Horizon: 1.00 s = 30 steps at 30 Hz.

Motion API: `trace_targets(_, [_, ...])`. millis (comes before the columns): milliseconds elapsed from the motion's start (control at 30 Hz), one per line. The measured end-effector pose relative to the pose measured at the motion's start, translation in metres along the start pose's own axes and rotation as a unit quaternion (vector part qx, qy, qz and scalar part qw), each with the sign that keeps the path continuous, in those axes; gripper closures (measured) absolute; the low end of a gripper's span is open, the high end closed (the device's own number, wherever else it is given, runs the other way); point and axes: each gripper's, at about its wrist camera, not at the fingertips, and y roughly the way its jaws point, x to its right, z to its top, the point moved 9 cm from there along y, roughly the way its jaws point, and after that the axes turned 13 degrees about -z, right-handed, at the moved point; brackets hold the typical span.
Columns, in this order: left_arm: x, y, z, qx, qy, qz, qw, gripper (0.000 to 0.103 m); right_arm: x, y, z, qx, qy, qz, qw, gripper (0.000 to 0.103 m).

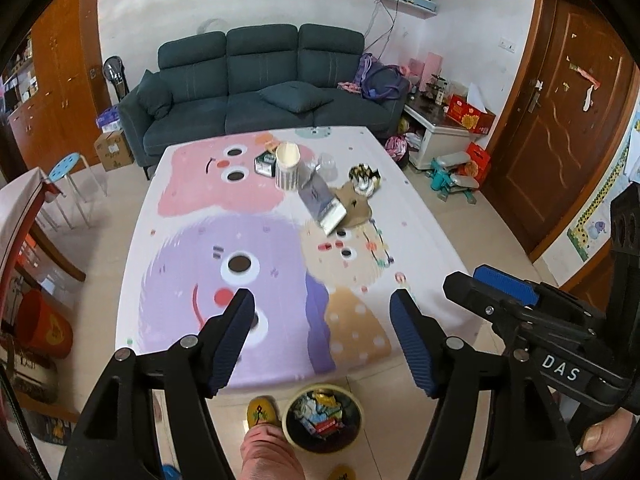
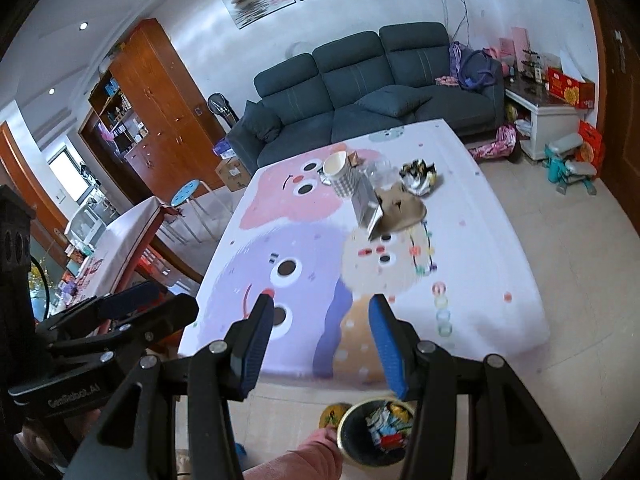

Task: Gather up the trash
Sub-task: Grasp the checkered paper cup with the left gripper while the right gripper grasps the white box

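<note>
Trash lies on the far half of the cartoon-print table (image 1: 200, 240): a striped paper cup (image 1: 287, 166), a grey carton (image 1: 322, 202) on its side, a brown paper scrap (image 1: 354, 204), a crumpled black-and-gold foil wrapper (image 1: 364, 178) and a clear plastic cup (image 1: 326, 164). On the floor below the near edge stands a round bin (image 1: 286, 420) holding several wrappers. My left gripper (image 1: 322, 298) hangs over the near edge, open and empty. My right gripper (image 2: 322, 300) is beside it, also open with nothing between its pads. In the right wrist view the cup (image 2: 340, 174), carton (image 2: 366, 204) and bin (image 2: 341, 426) show too.
A dark sofa (image 1: 260, 80) stands behind the table. A blue stool (image 1: 66, 168) and a second covered table (image 2: 120, 232) are at the left, a wooden door (image 1: 560, 120) at the right. A person's leg (image 1: 264, 452) and slippered foot are beside the bin.
</note>
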Motion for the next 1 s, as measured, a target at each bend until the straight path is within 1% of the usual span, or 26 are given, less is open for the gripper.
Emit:
trace_targets(67, [-0.009, 0.011, 0.016, 0.002, 0.005, -0.004, 1.0000, 0.034, -0.001, 0.011, 0.013, 0.003, -0.004, -0.008, 1.000, 0.053])
trace_targets(167, [-0.027, 0.032, 0.041, 0.003, 0.013, -0.009, 0.9999, 0.029, -0.003, 0.036, 0.038, 0.003, -0.004, -0.024, 1.000, 0.053])
trace_targets(200, [-0.036, 0.044, 0.053, 0.001, 0.016, -0.011, 0.9998, 0.029, -0.003, 0.042, 0.044, 0.004, -0.003, -0.029, 1.000, 0.053])
trace_targets(300, [-0.057, 0.072, 0.078, -0.016, 0.019, -0.018, 0.9995, 0.029, -0.004, 0.071, 0.067, 0.001, 0.007, -0.048, 0.999, 0.053])
trace_targets(433, [-0.093, 0.121, 0.112, -0.054, 0.007, -0.036, 0.9979, 0.029, -0.003, 0.116, 0.093, -0.021, 0.034, -0.066, 0.997, 0.053])
trace_targets(533, [-0.115, 0.157, 0.132, -0.078, -0.003, -0.045, 0.9959, 0.029, -0.005, 0.149, 0.105, -0.036, 0.034, -0.083, 0.995, 0.053])
trace_targets(633, [-0.131, 0.190, 0.147, -0.093, -0.010, -0.053, 0.9942, 0.029, -0.004, 0.183, 0.114, -0.053, 0.038, -0.100, 0.993, 0.053])
trace_targets(767, [-0.145, 0.234, 0.160, -0.118, -0.019, -0.067, 0.9906, 0.029, 0.004, 0.218, 0.123, -0.072, 0.047, -0.123, 0.989, 0.053])
trace_targets(900, [-0.149, 0.270, 0.167, -0.142, -0.029, -0.082, 0.9861, 0.029, 0.009, 0.237, 0.128, -0.084, 0.060, -0.134, 0.986, 0.053])
trace_targets(1000, [-0.150, 0.298, 0.169, -0.167, -0.035, -0.087, 0.9814, 0.029, 0.013, 0.249, 0.130, -0.091, 0.064, -0.141, 0.984, 0.053])
